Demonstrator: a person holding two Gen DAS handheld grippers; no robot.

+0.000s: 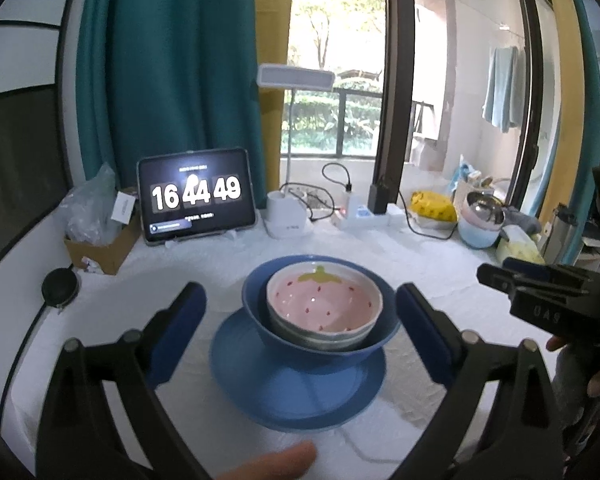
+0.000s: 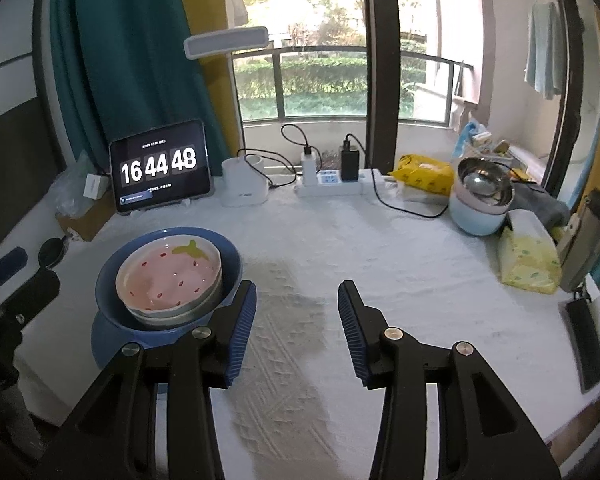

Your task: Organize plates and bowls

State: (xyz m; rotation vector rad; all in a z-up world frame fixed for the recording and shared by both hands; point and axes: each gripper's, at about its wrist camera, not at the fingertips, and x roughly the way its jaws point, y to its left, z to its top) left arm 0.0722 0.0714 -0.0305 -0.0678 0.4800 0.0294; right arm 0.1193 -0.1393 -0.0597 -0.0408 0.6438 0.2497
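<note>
Both my grippers hold nothing: left gripper [image 1: 300, 320] is wide apart, facing the strawberry bowl [image 1: 324, 304] nested in the blue bowl [image 1: 256, 320] on the blue plate [image 1: 296, 396]; right gripper [image 2: 296, 328], half-spread, has the stack to its left.

pink strawberry bowl [image 1: 324, 300]; blue plate [image 1: 296, 396]

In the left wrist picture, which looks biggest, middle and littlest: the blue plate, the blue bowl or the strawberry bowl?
1. Blue plate, widest, at the bottom.
2. Blue bowl, sitting on the plate, nearly as wide.
3. Strawberry bowl, smallest, nested inside the blue bowl.
The plate is nearest the camera, so its lead over the blue bowl is unsure.
</note>
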